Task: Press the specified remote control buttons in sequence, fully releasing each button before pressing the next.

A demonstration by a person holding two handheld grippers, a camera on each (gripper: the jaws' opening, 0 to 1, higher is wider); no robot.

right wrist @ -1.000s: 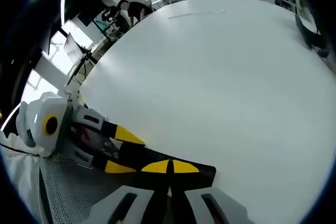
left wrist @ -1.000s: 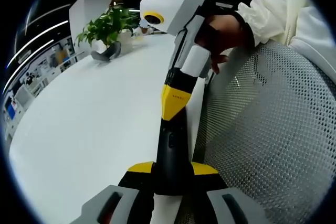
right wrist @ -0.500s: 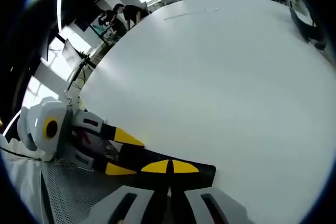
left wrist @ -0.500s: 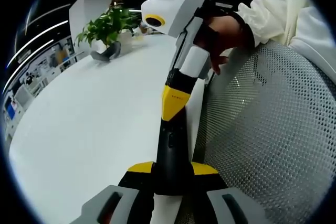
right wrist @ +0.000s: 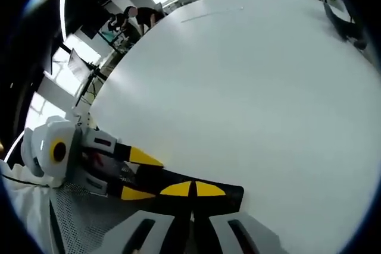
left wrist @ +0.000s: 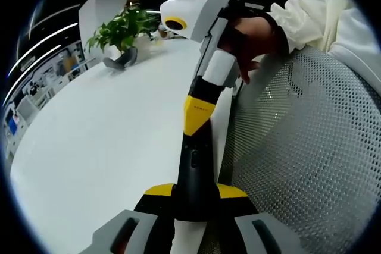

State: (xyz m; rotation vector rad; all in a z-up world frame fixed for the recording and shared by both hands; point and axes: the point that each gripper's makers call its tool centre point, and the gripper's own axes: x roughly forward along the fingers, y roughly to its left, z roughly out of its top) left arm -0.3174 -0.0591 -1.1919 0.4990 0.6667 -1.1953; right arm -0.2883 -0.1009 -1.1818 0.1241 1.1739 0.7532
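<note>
A: What is taking up the most room?

B: The white table (left wrist: 101, 135) is spreading out ahead of both sets of fingers, bare and glossy. A grey mesh chair (left wrist: 309, 147) is lying just beside the left fingers, on their right, its edge touching the table's.

A: Left gripper?

B: The left gripper (left wrist: 193, 191) is rising from the bottom of its own view. Its yellow-tipped fingers are closing on the near end of the remote control (left wrist: 193, 165), one finger on each side. In the right gripper view it is coming in from the left (right wrist: 136, 175), clamping the same dark body (right wrist: 152, 176).

A: Where is the remote pointing?

B: It is running straight out from between the left fingers, along the seam of table and chair. Which button is under pressure, I cannot tell; the keys are too dark.

A: Right gripper?

B: The right gripper (left wrist: 198, 114) is reaching down from beyond the left fingers, its fingers pressed together with nothing between them, the joined yellow tip touching the remote's far end. In its own view (right wrist: 191, 190) the tips are meeting flat on the dark surface.

A: Who is holding it?

B: A hand (left wrist: 256, 34) in a white sleeve (left wrist: 315, 10) is gripping its handle.

A: Anything smaller?

B: A potted plant (left wrist: 122, 28) is standing well beyond the fingers, at the table's far edge, with a dark curved object (left wrist: 122, 57) just beside it. People (right wrist: 137, 16) are bending over desks far past the right fingers.
</note>
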